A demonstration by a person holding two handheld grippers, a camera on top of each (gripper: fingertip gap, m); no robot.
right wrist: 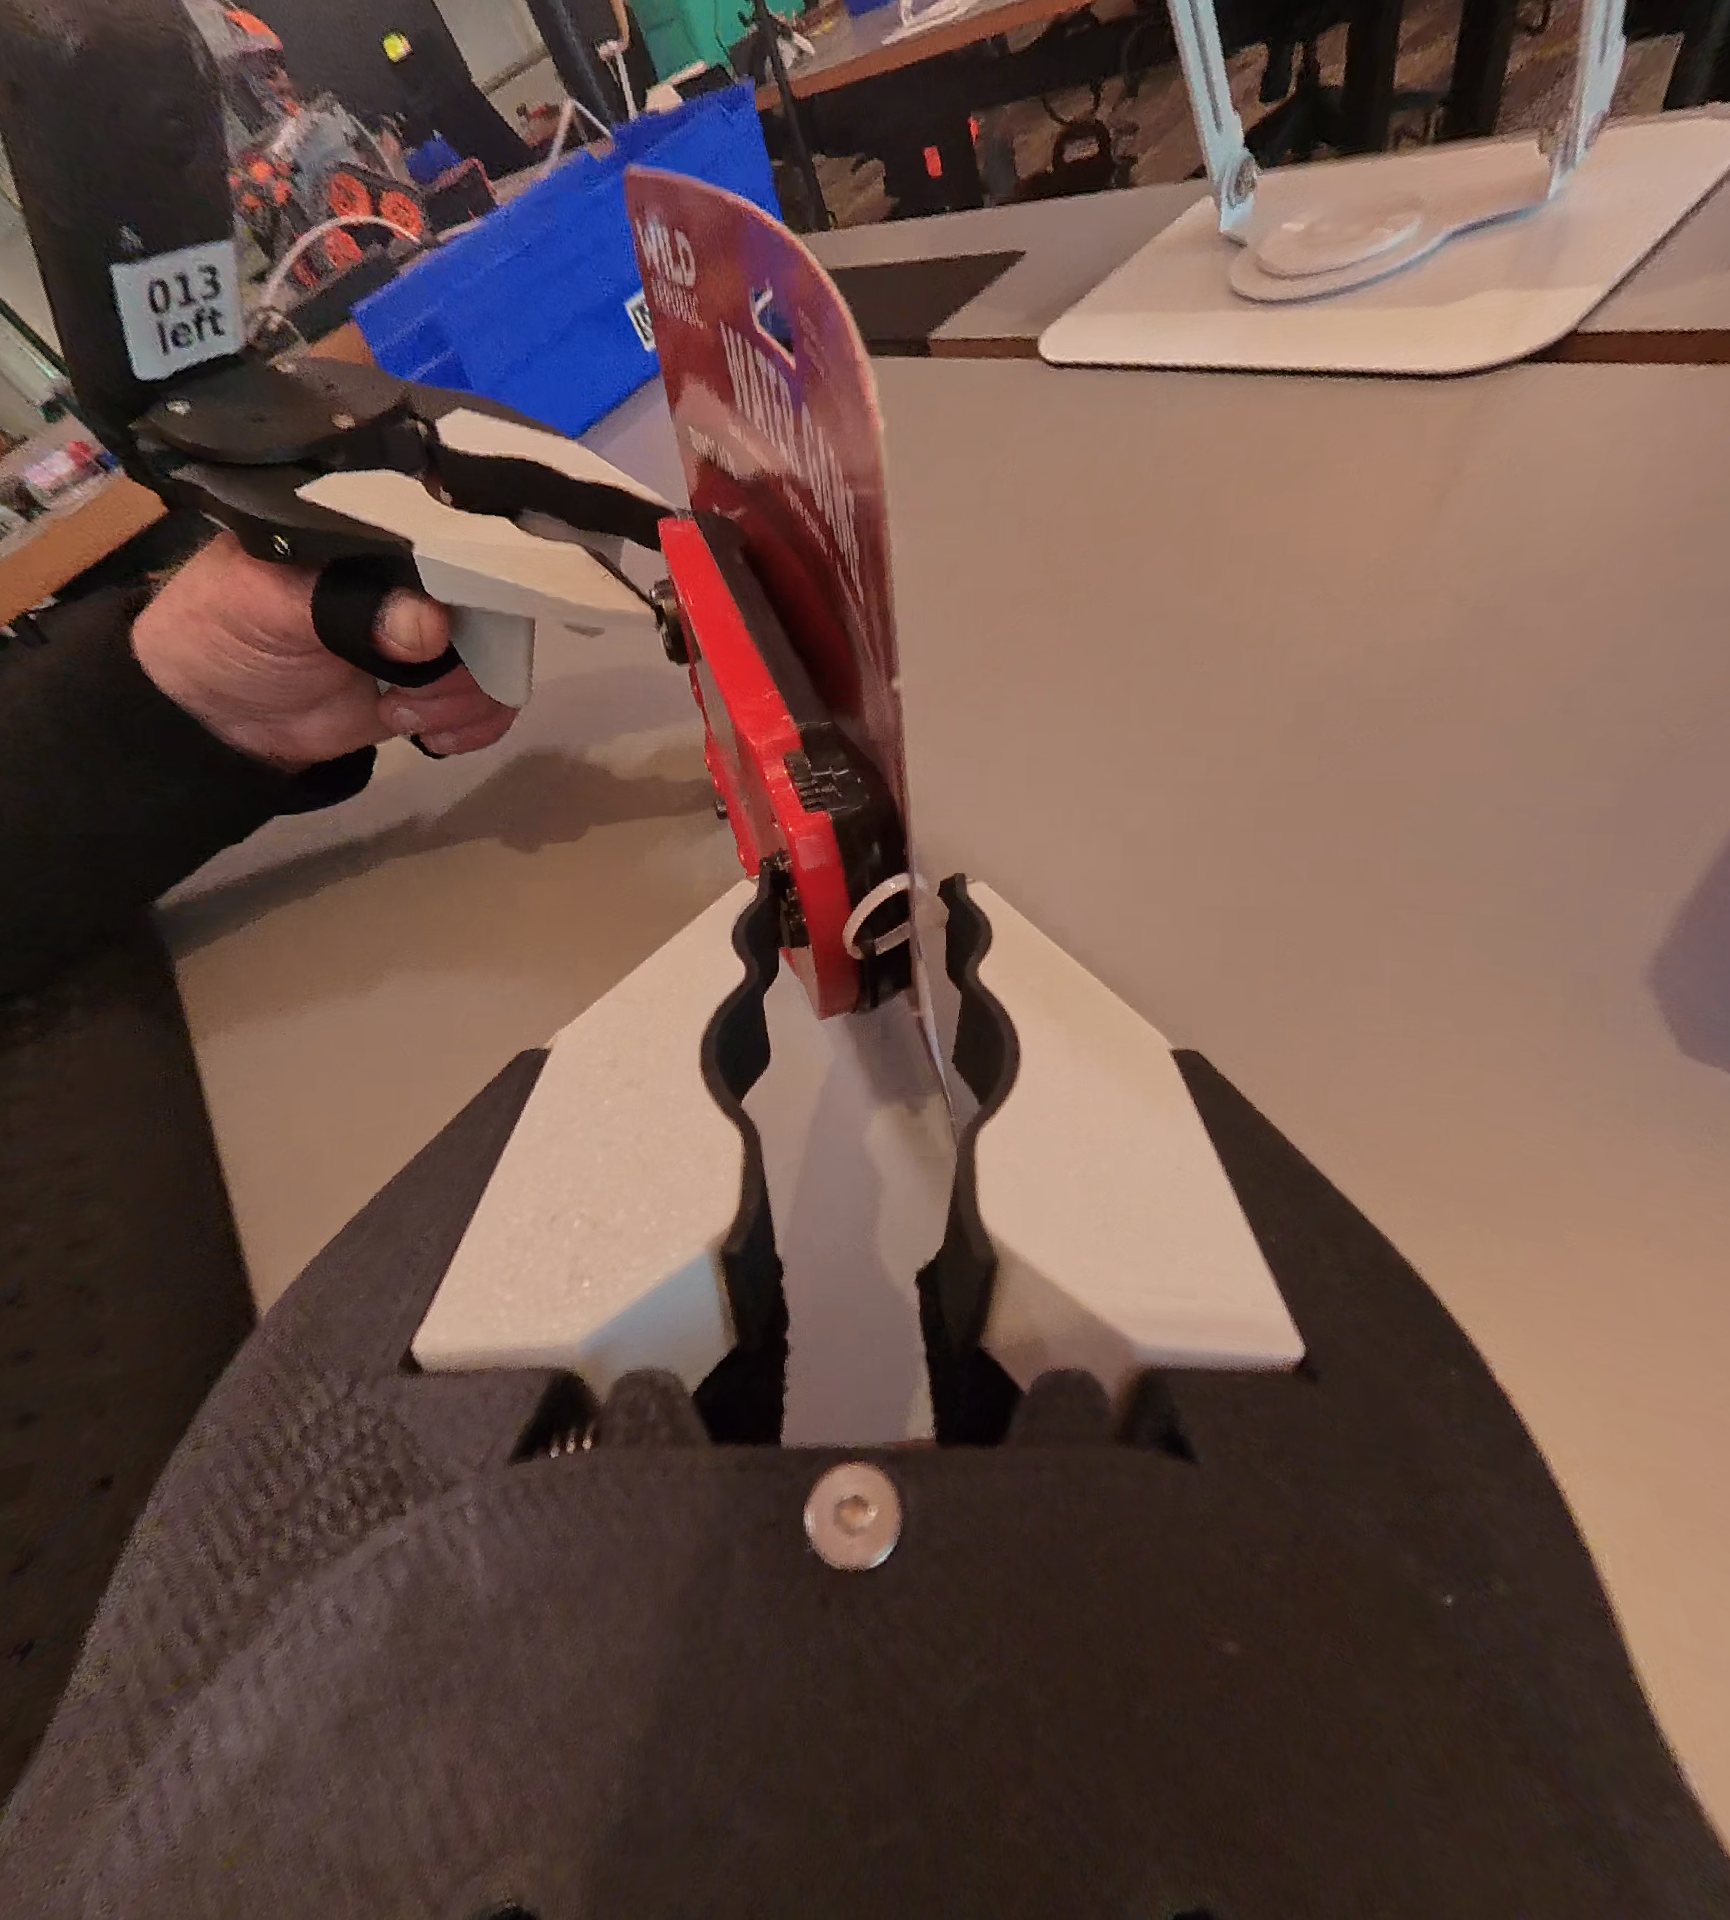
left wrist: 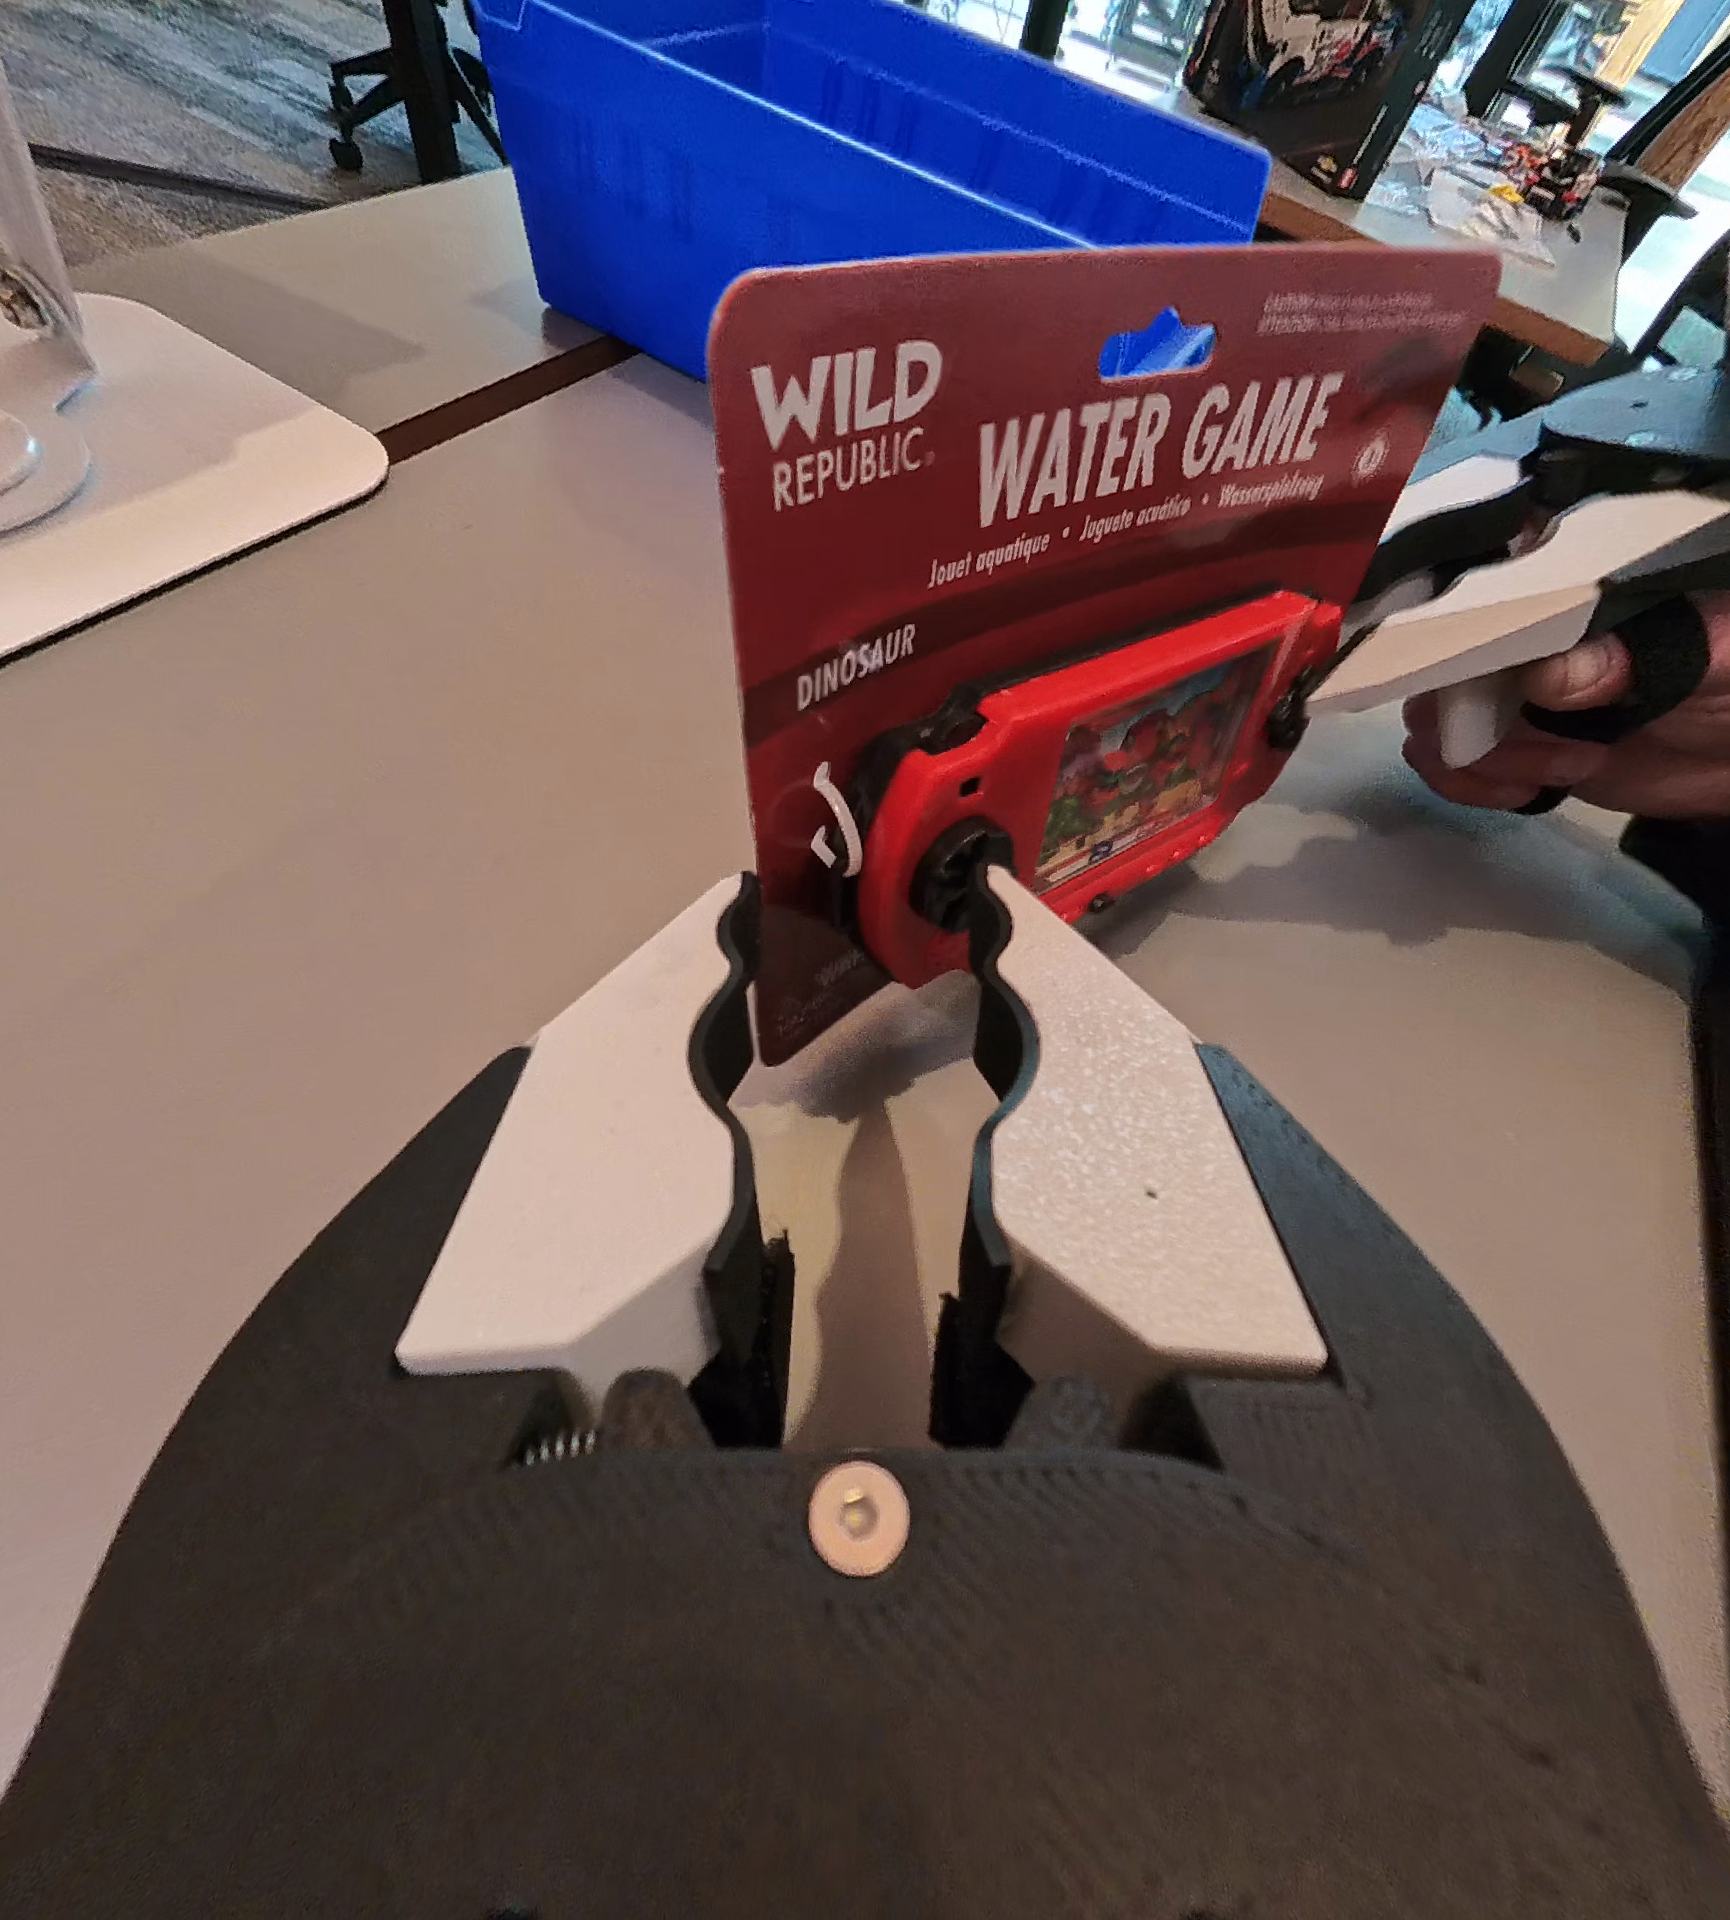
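A dark red printed card (left wrist: 1048,468) with a red handheld water-game toy (left wrist: 1100,769) tied to its front stands upright just above the grey table (left wrist: 321,831). My left gripper (left wrist: 866,904) is shut on the card's lower left corner and the toy's left end. My right gripper (right wrist: 856,904) is shut on the toy's other end (right wrist: 747,707) and the card (right wrist: 788,416) behind it. Each gripper also shows in the other's view, the right one (left wrist: 1360,623) and the left one (right wrist: 653,561), both clamped on the toy's ends.
A blue plastic bin (left wrist: 788,260) stands on the table behind the card and shows in the right wrist view (right wrist: 549,301). A white stand base (left wrist: 113,457) lies at the far side (right wrist: 1360,281). A person's hand (left wrist: 1671,717) holds each gripper. Cluttered tables stand beyond.
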